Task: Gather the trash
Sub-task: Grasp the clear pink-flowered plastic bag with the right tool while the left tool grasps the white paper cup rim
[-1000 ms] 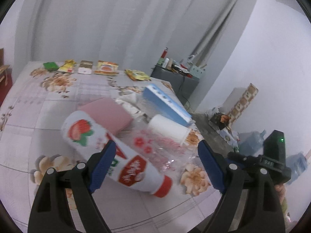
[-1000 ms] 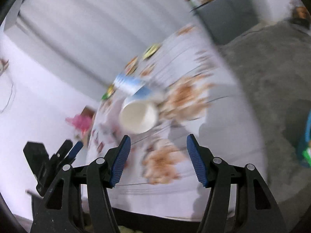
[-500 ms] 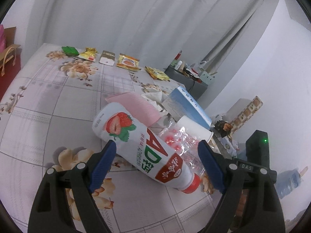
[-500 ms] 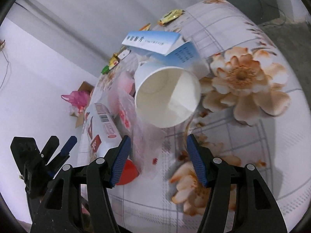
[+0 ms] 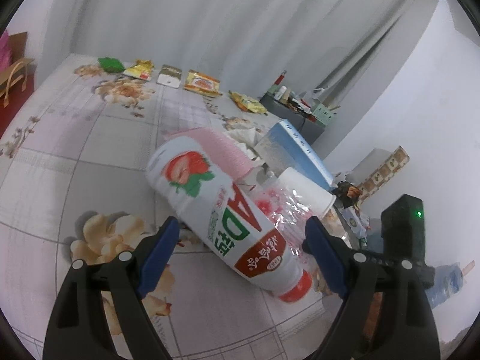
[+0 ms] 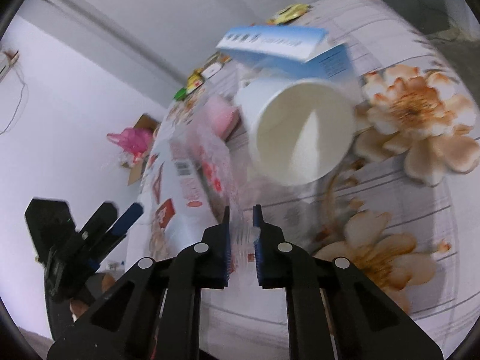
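A white strawberry-drink bottle (image 5: 210, 204) with a red cap lies on the flowered tablecloth (image 5: 90, 156). My left gripper (image 5: 242, 225) is open, one finger on each side of the bottle's neck end, not touching it. Beside the bottle lies a clear plastic wrapper (image 6: 216, 162) with red print. My right gripper (image 6: 241, 213) is closing, and a fold of that wrapper is pinched between its pads. Behind the wrapper a white paper cup (image 6: 300, 132) lies on its side with its mouth toward me. A blue box (image 6: 279, 45) rests behind the cup. A pink pack (image 5: 216, 144) lies behind the bottle.
Several snack packets (image 5: 201, 82) line the table's far edge by the curtain. Crumpled tissue (image 5: 243, 135) lies between the pink pack and the box. A grey cabinet (image 5: 291, 117) stands past the table's right edge. A pink bag (image 6: 132, 138) and a cardboard box sit on the floor.
My right gripper swung in to the pile and its jaws narrowed from wide apart onto the clear wrapper. My left gripper moved closer over the bottle, jaws still wide.
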### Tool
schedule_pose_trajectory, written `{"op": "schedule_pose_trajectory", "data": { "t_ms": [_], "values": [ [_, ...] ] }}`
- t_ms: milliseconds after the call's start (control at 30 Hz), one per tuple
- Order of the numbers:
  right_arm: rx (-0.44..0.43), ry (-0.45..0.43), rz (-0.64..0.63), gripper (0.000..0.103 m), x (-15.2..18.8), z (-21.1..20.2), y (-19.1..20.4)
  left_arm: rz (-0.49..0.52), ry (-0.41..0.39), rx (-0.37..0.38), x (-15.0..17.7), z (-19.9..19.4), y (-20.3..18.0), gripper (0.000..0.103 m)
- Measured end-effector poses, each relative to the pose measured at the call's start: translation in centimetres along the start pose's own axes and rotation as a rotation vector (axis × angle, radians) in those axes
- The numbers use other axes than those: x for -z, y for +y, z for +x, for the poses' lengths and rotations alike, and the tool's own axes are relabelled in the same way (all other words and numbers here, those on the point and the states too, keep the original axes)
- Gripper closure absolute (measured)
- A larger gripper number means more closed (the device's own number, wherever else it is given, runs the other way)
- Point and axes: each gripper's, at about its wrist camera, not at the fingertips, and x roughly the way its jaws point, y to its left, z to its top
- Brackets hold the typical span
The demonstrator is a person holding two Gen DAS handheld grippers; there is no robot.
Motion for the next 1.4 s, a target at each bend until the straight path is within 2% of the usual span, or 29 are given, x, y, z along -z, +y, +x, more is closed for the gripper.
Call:
{"op": "schedule_pose_trajectory", "data": {
  "t_ms": [133, 267, 433, 567, 700, 867, 1000, 1167, 1333, 1400],
  "values": [
    [-0.039, 0.029, -0.020, 0.093, 0.5, 1.2, 1.4, -0.035, -0.008, -0.036, -0.1, -0.4, 1.1, 0.019],
    [-0.041, 0.023, -0.037, 0.093, 0.5, 1.5, 2.2, -0.046, -0.014, -0.060, -0.1, -0.6, 1.5, 0.019],
    [-0.038, -0.032, -0.032, 0.093, 0.7, -1.7, 1.3, -0.026, -0.030, -0.074, -0.1, -0.9, 1.0, 0.019],
    [-0.038, -0.081, -0.018, 0.093, 1.1, -4.6, -0.1, 0.024, -0.059, -0.067, -0.4, -1.2, -0.5, 0.019],
    [-0.064, -0.136, 0.022, 0.093, 1.4, -7.5, -2.0, 0.087, -0.079, -0.013, -0.7, -1.1, -3.0, 0.019],
    [-0.072, -0.240, 0.089, 0.093, 1.8, -11.5, -4.8, 0.198, -0.054, 0.026, -0.5, 0.8, -7.0, 0.019],
    [-0.053, -0.294, 0.124, 0.093, 2.1, -13.8, -6.6, 0.290, -0.020, -0.012, 0.0, 3.4, -9.8, 0.019],
    [-0.045, -0.321, 0.156, 0.093, 2.4, -15.0, -8.1, 0.376, 0.015, -0.051, 0.4, 6.4, -12.1, 0.020],
    [-0.045, -0.318, 0.174, 0.093, 2.6, -15.6, -9.1, 0.450, 0.047, -0.128, 1.1, 9.1, -13.9, 0.029],
    [-0.044, -0.318, 0.179, 0.093, 2.5, -15.8, -9.4, 0.469, 0.062, -0.172, 1.3, 10.2, -14.4, 0.037]
  ]
}}
